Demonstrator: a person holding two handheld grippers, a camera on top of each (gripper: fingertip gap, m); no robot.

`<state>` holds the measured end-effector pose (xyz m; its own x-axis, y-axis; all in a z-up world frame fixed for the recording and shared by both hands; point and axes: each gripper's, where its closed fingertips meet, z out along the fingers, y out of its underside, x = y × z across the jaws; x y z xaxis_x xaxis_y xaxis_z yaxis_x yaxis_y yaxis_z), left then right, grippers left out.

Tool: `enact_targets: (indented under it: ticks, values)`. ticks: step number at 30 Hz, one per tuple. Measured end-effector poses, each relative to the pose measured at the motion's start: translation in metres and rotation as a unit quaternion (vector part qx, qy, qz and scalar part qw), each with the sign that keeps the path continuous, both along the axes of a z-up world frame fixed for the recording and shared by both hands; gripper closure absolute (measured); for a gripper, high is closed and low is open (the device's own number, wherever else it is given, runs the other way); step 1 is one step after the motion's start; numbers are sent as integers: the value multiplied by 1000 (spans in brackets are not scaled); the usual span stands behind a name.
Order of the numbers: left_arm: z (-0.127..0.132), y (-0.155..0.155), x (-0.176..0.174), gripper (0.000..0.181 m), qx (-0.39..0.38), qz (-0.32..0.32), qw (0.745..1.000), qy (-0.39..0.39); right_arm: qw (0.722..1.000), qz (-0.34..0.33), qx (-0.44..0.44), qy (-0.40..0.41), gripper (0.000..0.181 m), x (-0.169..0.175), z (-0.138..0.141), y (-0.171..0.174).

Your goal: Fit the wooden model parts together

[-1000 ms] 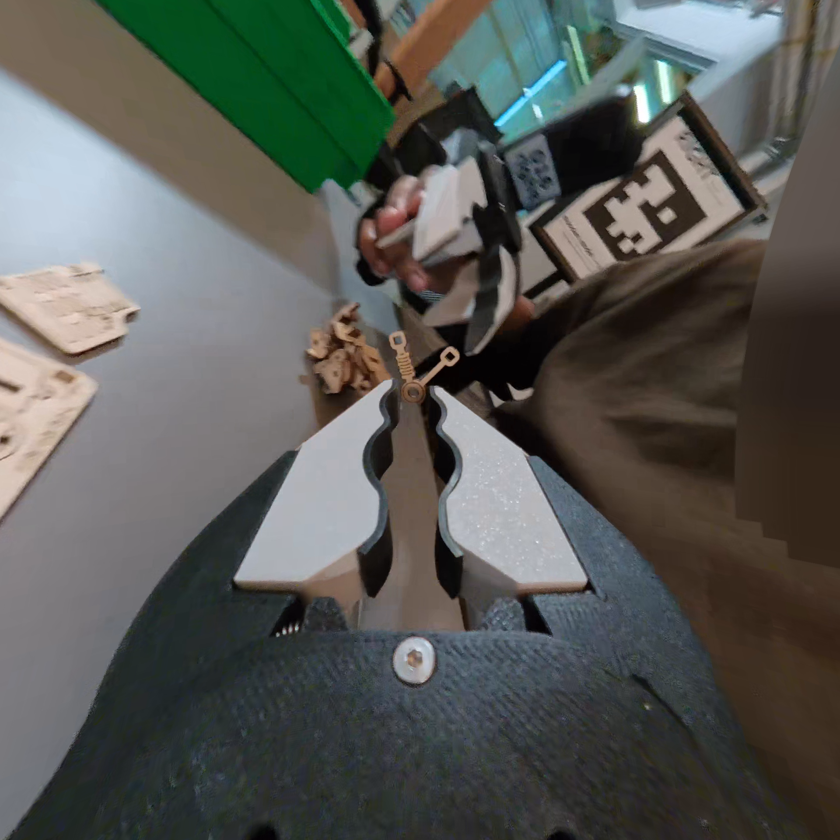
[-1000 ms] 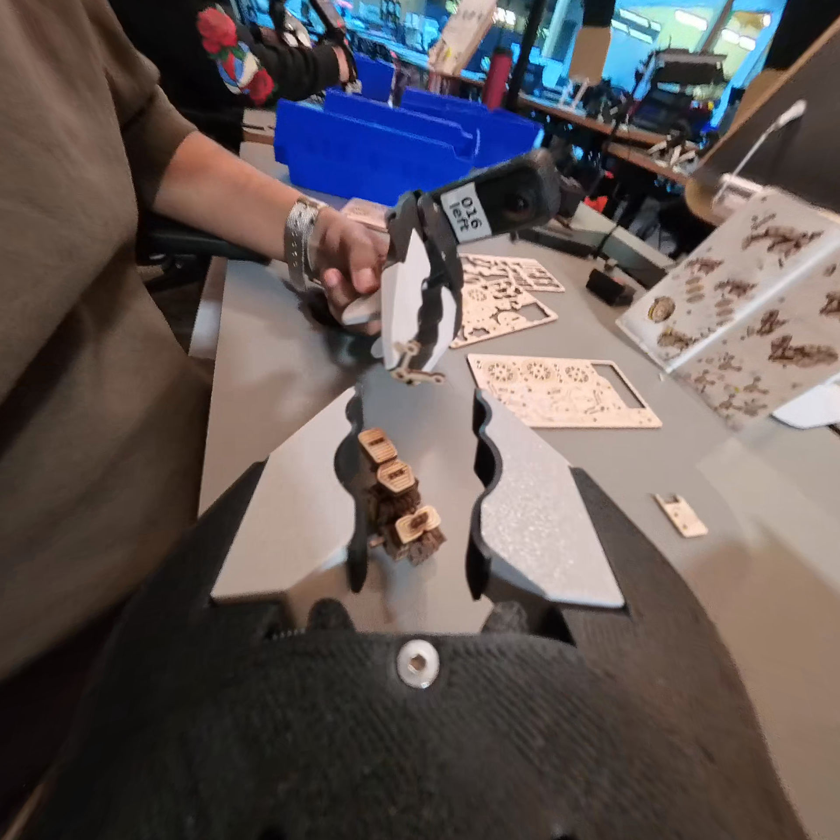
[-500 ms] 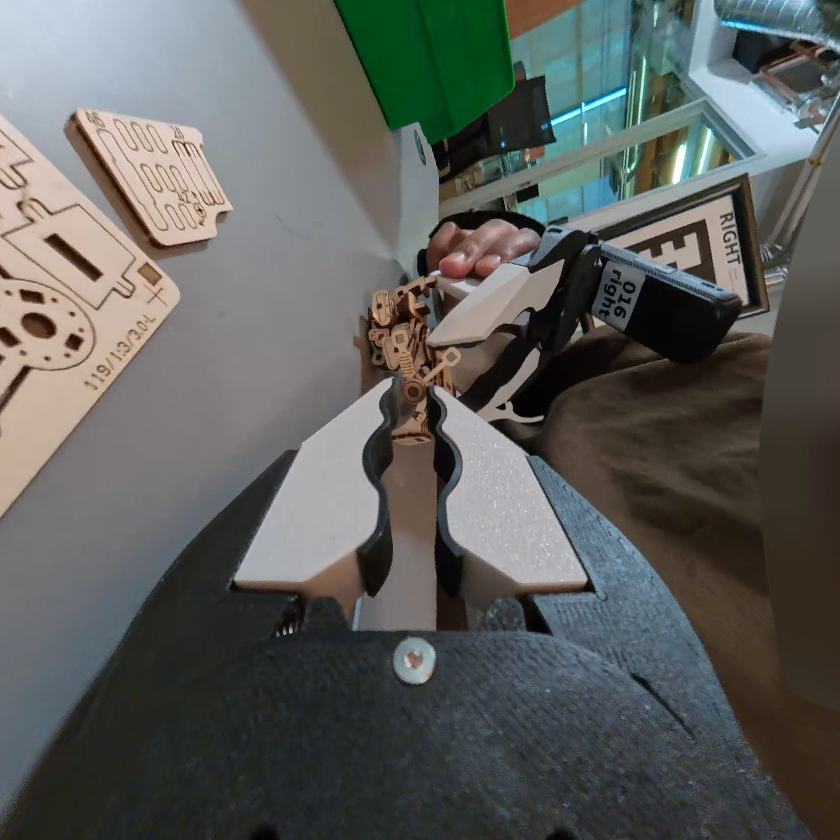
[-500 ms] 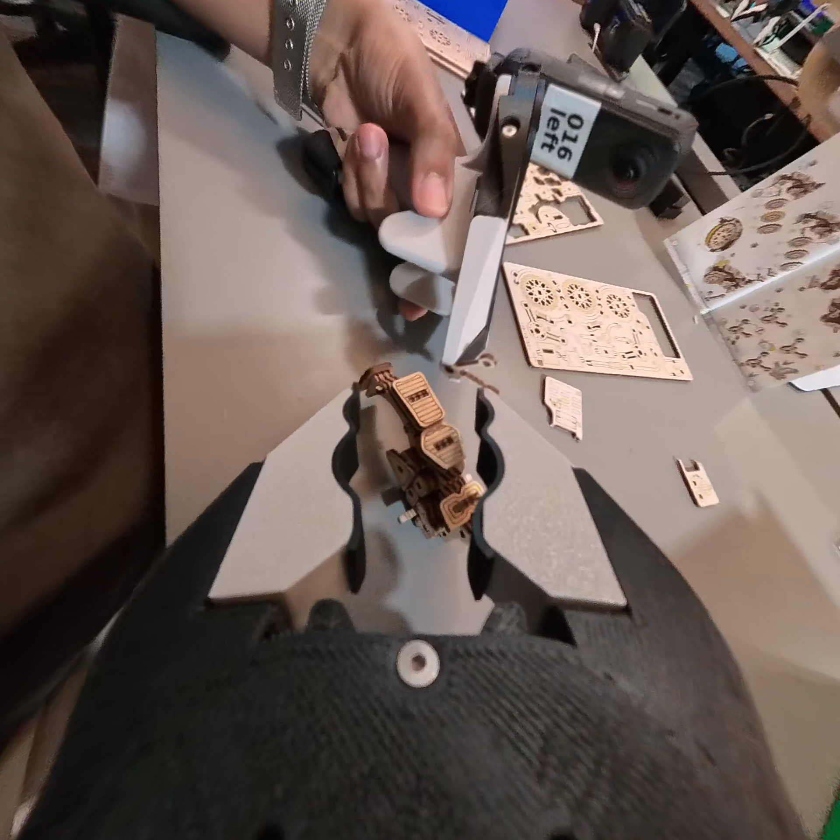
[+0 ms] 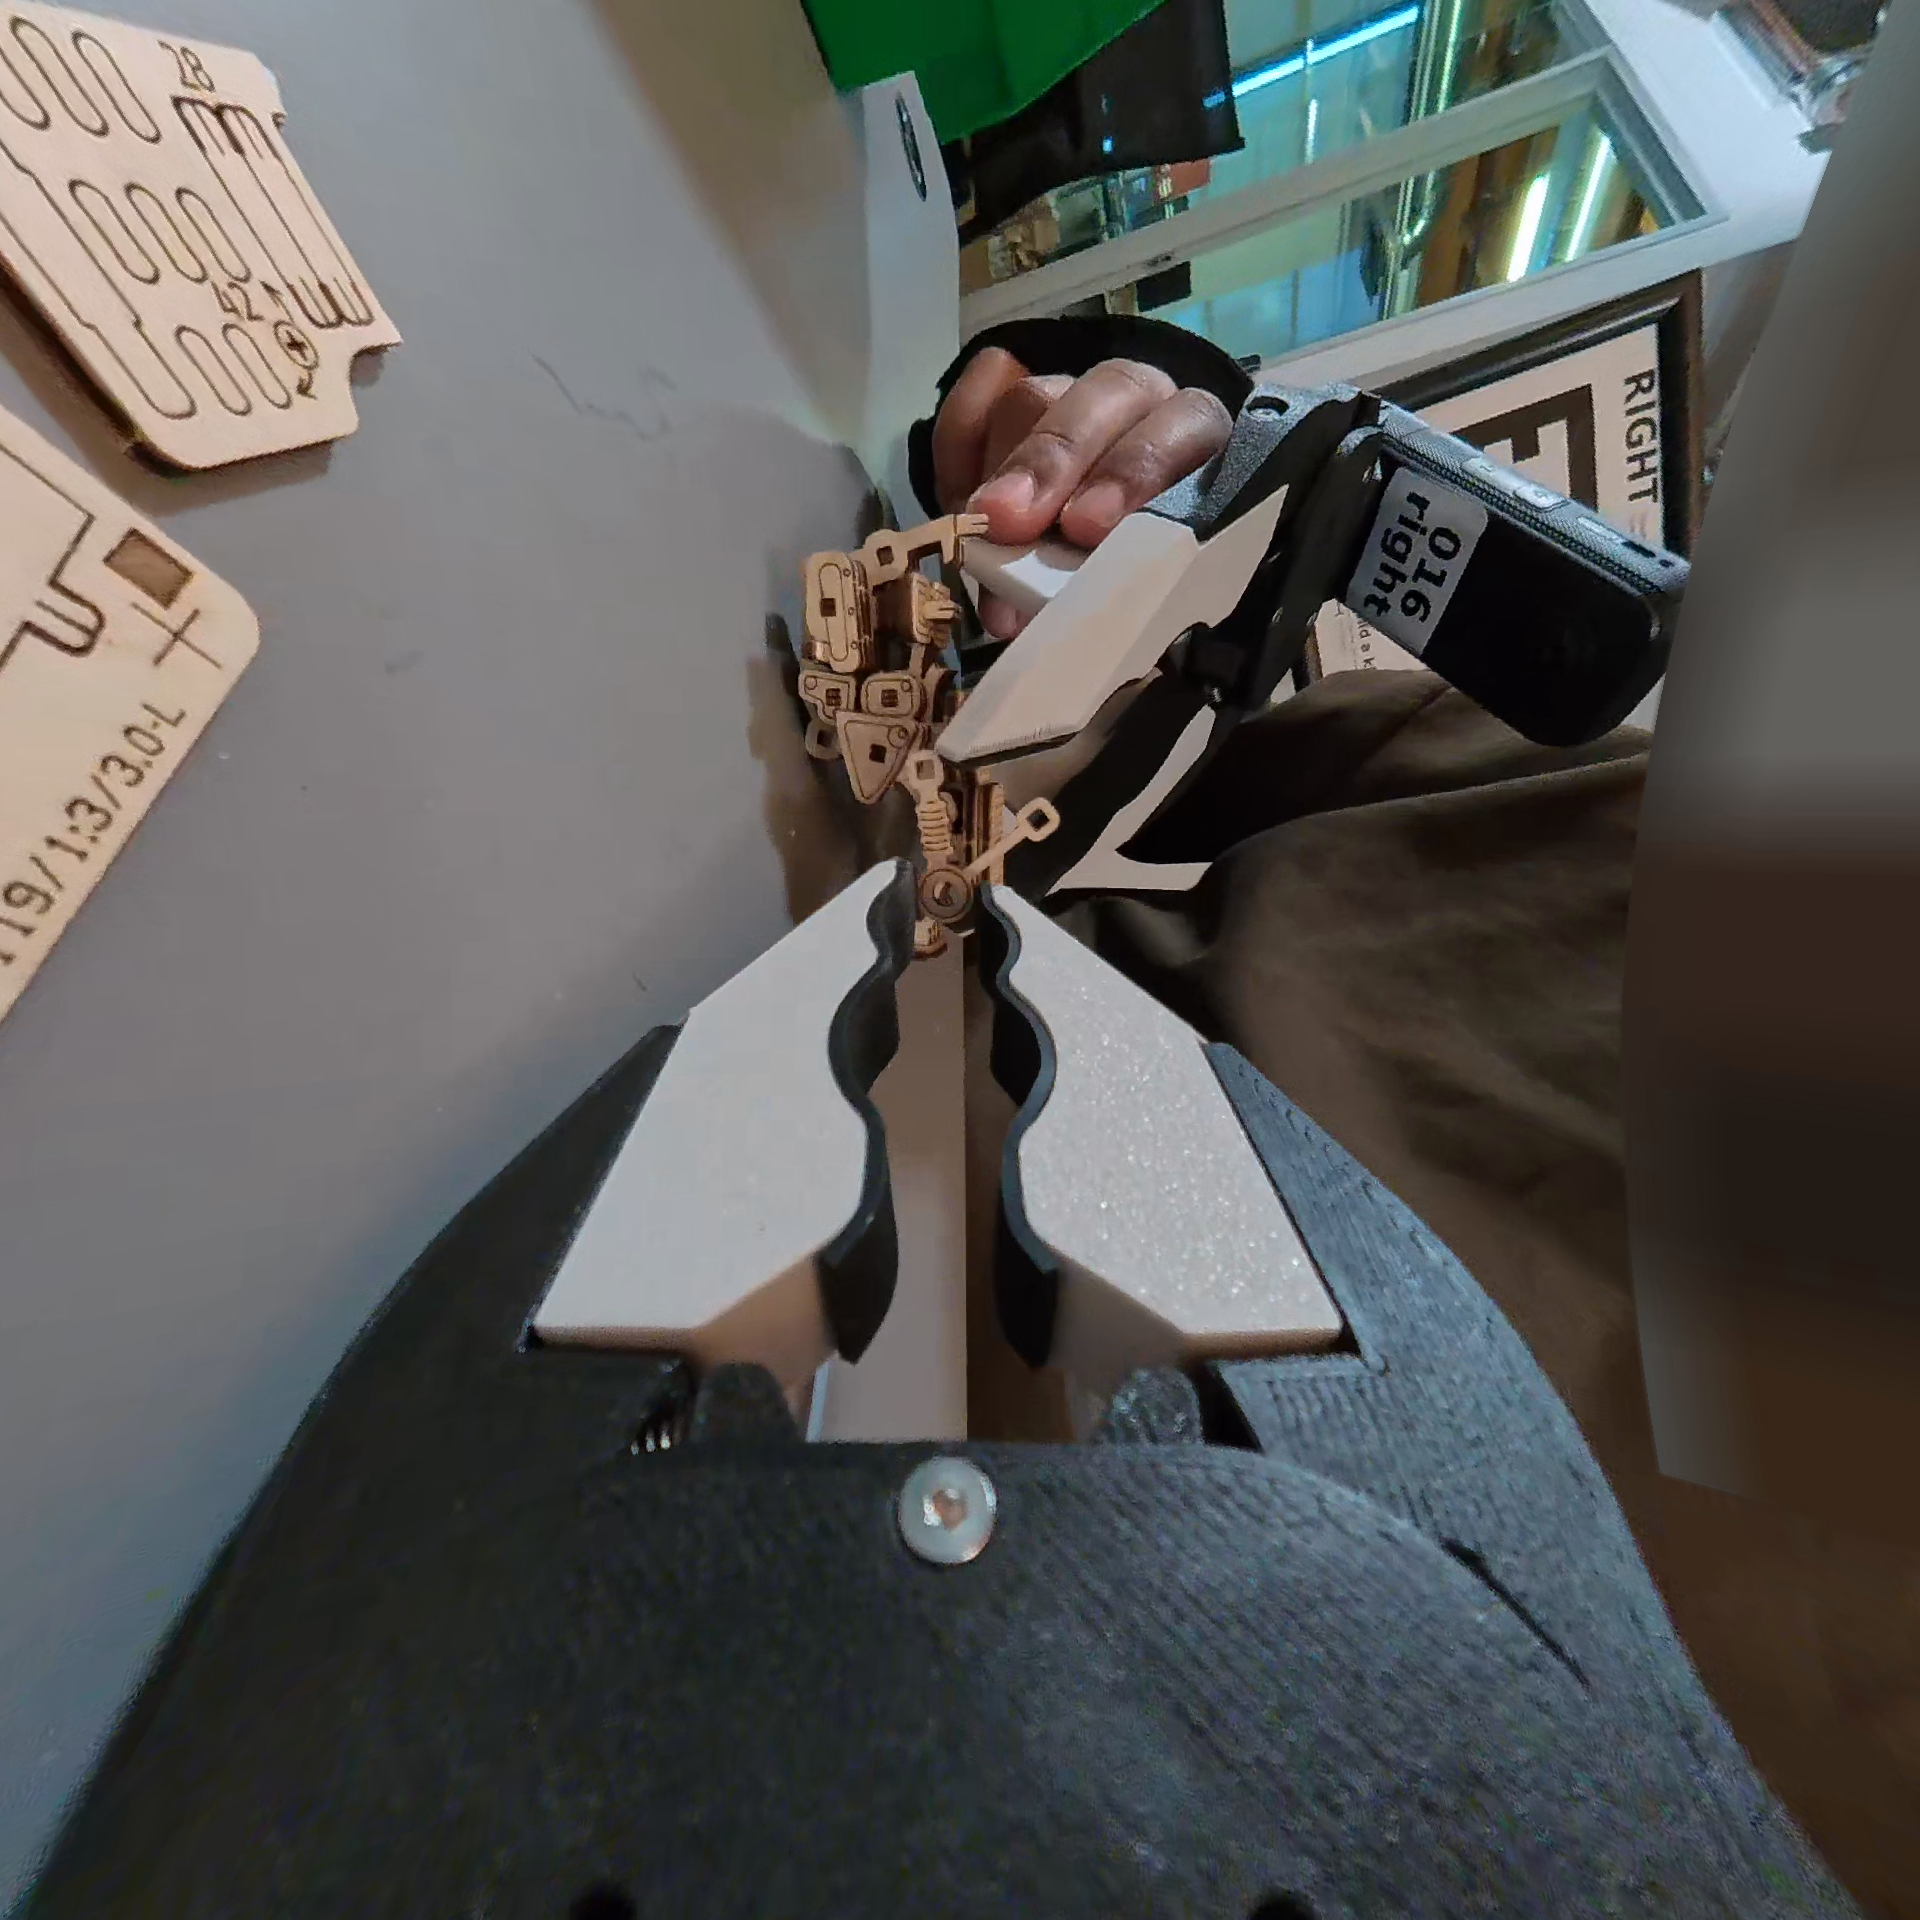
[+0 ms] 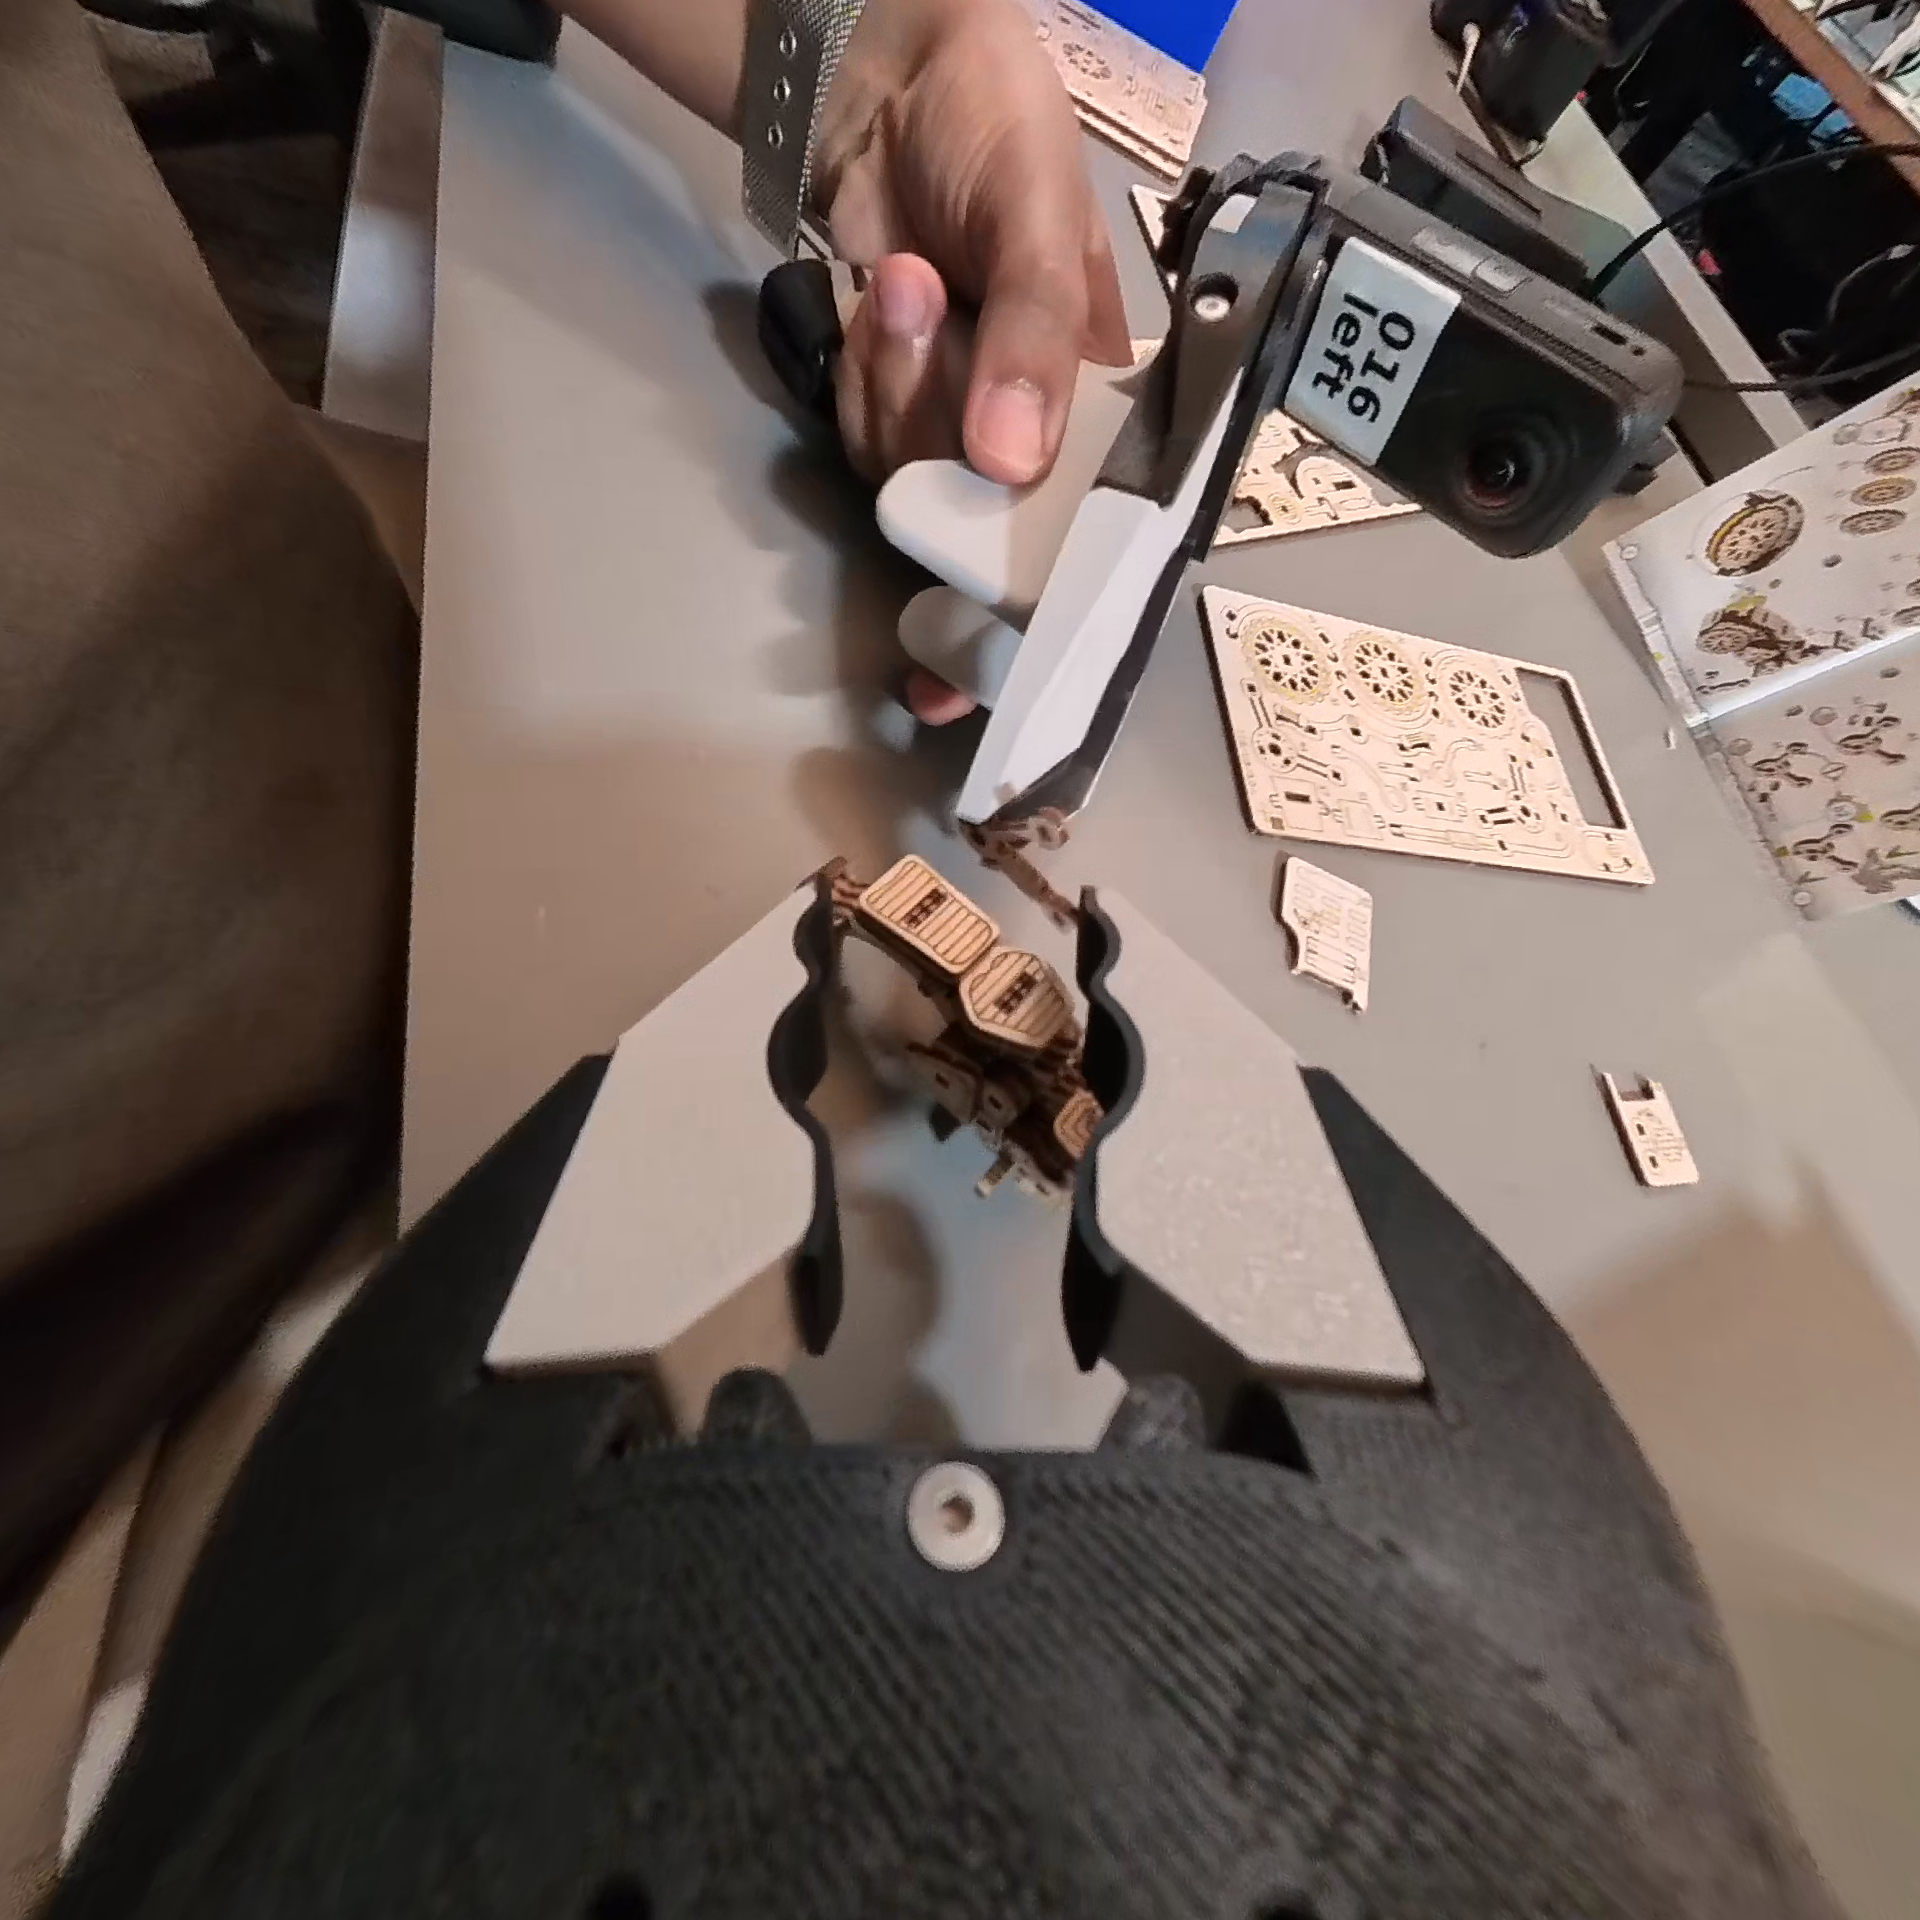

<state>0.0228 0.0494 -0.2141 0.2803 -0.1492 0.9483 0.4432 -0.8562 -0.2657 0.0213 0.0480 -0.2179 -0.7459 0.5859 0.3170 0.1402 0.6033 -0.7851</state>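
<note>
My left gripper (image 5: pixel 940 896) is shut on a small wooden linkage piece (image 5: pixel 948 831) with a spring-shaped arm, pinched at the very tips. My right gripper (image 6: pixel 951 902) is shut on a partly built wooden model (image 6: pixel 971 987), which spans slantwise between its fingers above the grey table (image 6: pixel 623 644). In the left wrist view the model (image 5: pixel 873 665) stands upright just beyond the linkage piece, with a right gripper finger (image 5: pixel 1081 644) beside it. In the right wrist view the left gripper (image 6: pixel 1013 821) holds the linkage piece (image 6: pixel 1023 868) at the model's far right edge; whether they touch is unclear.
Laser-cut wooden sheets lie on the table: one with gear shapes (image 6: pixel 1423 748), two small offcuts (image 6: pixel 1325 945) (image 6: pixel 1652 1143), and two more in the left wrist view (image 5: pixel 177 239) (image 5: pixel 94 665). An instruction booklet (image 6: pixel 1818 675) stands at the right. The person's brown-shirted torso (image 6: pixel 156 727) is close on the left. Left and right tips are no more than a few centimetres apart.
The right gripper has taken up the model and raised it. The left gripper has brought the linkage piece in close to the model.
</note>
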Motion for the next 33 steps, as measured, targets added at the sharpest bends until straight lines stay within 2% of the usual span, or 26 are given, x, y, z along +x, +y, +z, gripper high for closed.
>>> enact_targets:
  ticks: [3,7,11,13,16,17,19,21,24,27,33]
  values:
    - [-2,0,0,173,1,3,1000,10,1000,2,-15,1,135,3,4,1]
    - [-2,4,0,172,5,28,999,17,996,-28,-77,17,135,8,28,11]
    - [1,6,5,172,12,66,998,12,979,-106,-170,23,147,12,60,30]
    - [3,6,7,172,16,84,996,9,950,-175,-258,-25,161,18,66,41]
    - [5,4,5,173,21,122,992,6,884,-248,-379,-110,175,31,58,38]
    - [5,4,4,172,22,132,991,5,862,-274,-406,-130,180,32,50,34]
    - [5,2,3,172,21,146,989,7,836,-302,-419,-184,181,35,28,19]
    - [3,2,2,173,18,154,988,11,823,-321,-419,-211,181,35,11,8]
    - [0,2,2,172,7,161,987,17,806,-357,-426,-203,181,31,-6,6]
    - [0,4,2,172,-1,175,985,0,799,-357,-449,-181,174,29,-6,5]
    - [0,3,6,172,-1,173,985,3,789,-329,-487,-177,173,27,-2,4]
